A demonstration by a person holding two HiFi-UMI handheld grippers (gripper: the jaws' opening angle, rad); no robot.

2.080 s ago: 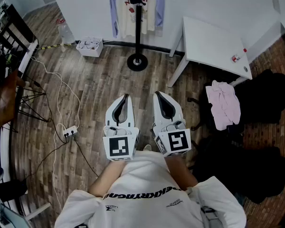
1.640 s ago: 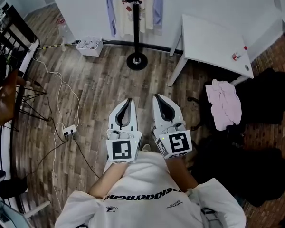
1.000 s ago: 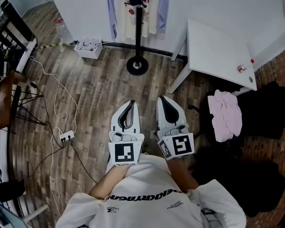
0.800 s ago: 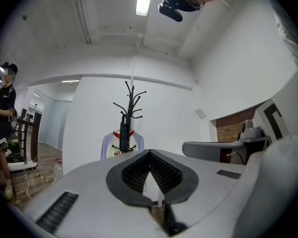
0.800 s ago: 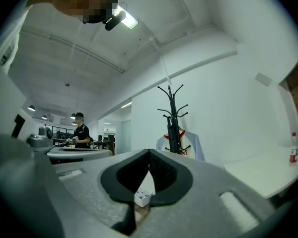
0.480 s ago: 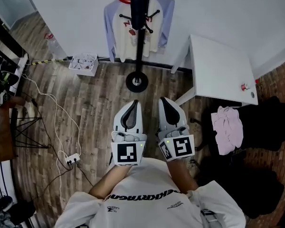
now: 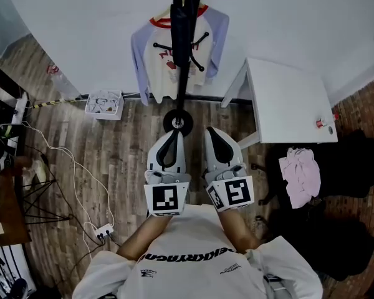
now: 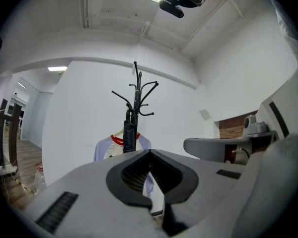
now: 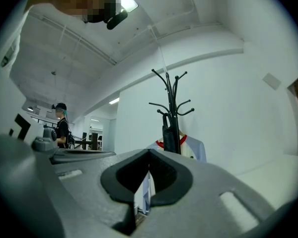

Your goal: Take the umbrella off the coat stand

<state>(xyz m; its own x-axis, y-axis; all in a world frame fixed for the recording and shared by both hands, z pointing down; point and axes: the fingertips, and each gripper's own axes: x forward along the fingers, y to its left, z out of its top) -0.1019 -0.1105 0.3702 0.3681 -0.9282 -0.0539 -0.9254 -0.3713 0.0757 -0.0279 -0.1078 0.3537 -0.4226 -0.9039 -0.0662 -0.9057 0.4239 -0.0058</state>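
left gripper (image 7: 174, 134), right gripper (image 7: 211, 131): jaws together, empty | umbrella (image 7: 177, 23): furled, hanging against coat stand (image 7: 182, 73) | room: white table (image 7: 287, 98) edge right of coat stand; wood floor (image 7: 112, 148) open to its left

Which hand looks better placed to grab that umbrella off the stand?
Probably left. The left gripper lines up with the umbrella, which hangs on the left side of the pole; the right gripper sits right of the pole. Both are shut and empty.
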